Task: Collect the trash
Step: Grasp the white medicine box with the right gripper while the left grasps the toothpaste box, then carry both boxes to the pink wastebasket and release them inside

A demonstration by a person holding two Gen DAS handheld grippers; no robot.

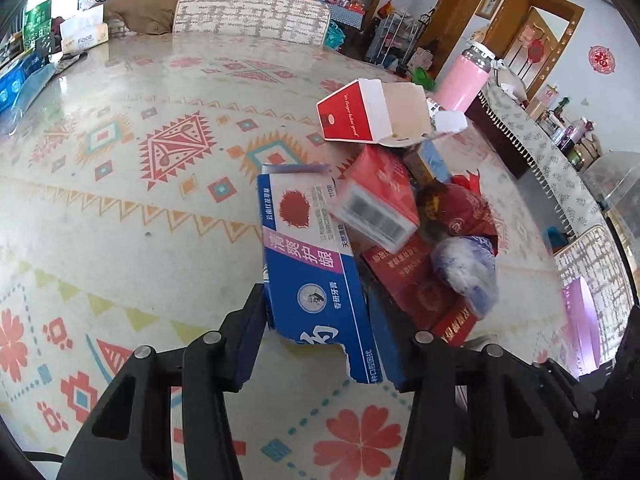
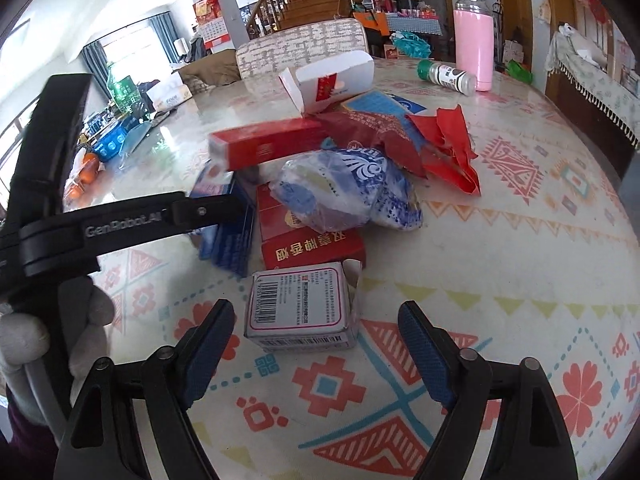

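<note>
A pile of trash lies on the patterned table [image 1: 120, 208]. My left gripper [image 1: 316, 320] is shut on the near end of a torn blue toothpaste box [image 1: 312, 264], with a pad against each long side. The right wrist view shows that gripper [image 2: 208, 210] from the side, over the blue box [image 2: 228, 244]. My right gripper [image 2: 315, 307] is open around a small white box with a barcode [image 2: 300, 308], with gaps on both sides. Behind it lie a flat red box [image 2: 312, 250], a crumpled blue-and-white bag [image 2: 348, 192] and a long red carton [image 2: 268, 146].
A red-and-white carton [image 2: 332, 80] tops the pile, with torn red wrapping [image 2: 452, 148] to its right. A pink bottle [image 2: 474, 44] and a spice jar [image 2: 448, 74] stand behind. A chair [image 1: 252, 16] is at the far edge. A gloved hand [image 2: 24, 340] holds the left gripper.
</note>
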